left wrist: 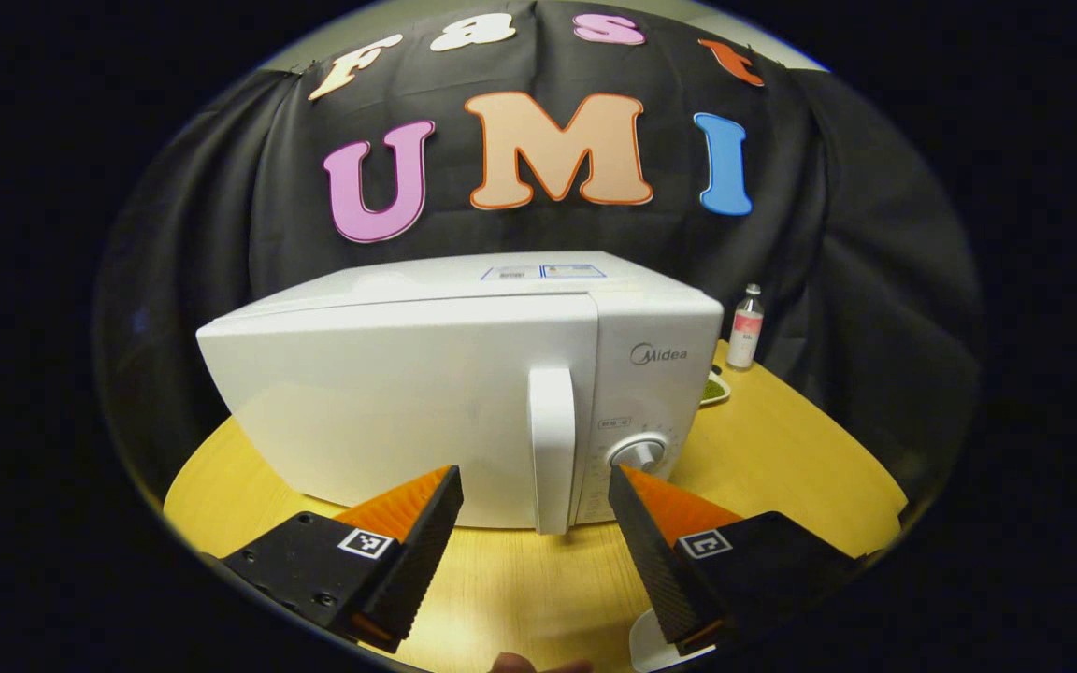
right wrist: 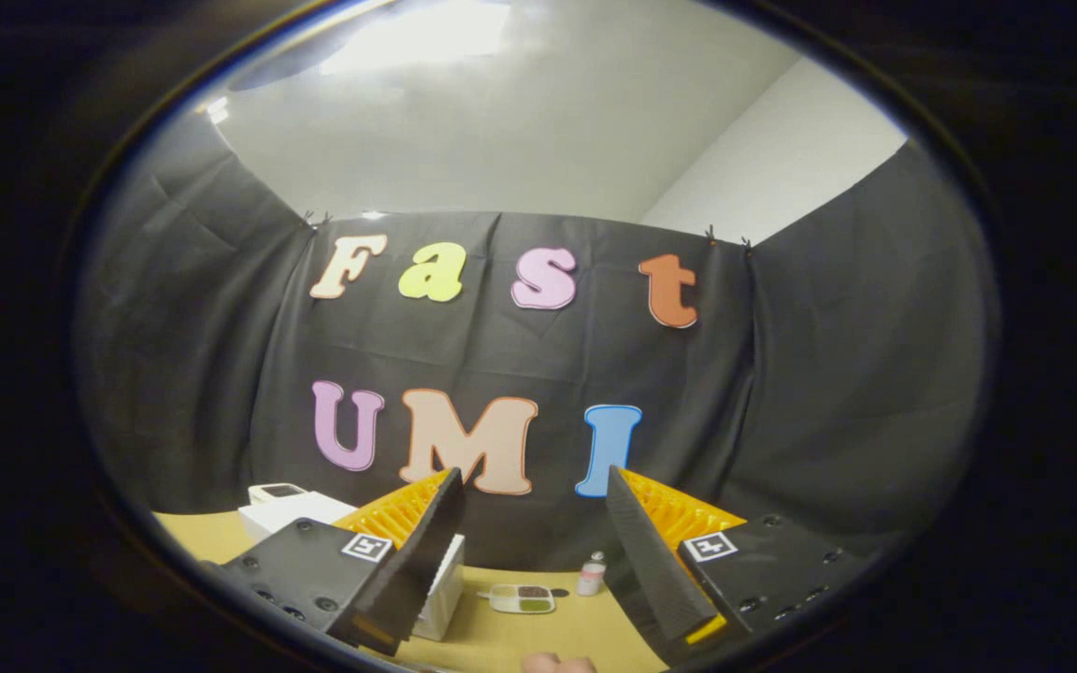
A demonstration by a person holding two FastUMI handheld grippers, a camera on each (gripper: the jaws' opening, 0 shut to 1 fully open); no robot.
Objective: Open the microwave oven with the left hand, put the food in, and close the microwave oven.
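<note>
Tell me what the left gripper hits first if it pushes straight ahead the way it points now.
Most likely the microwave: the left gripper, jaws open, lines up with the door handle, which stands between the fingers' line. The door looks closed. Depth is hard to judge, so the handle may not be near yet.

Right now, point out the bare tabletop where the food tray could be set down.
Bare wood lies in front of the microwave, between its closed door and the open left gripper, and to its right on the table. It is more crowded at the back right, where the food tray and small bottle sit.
</note>
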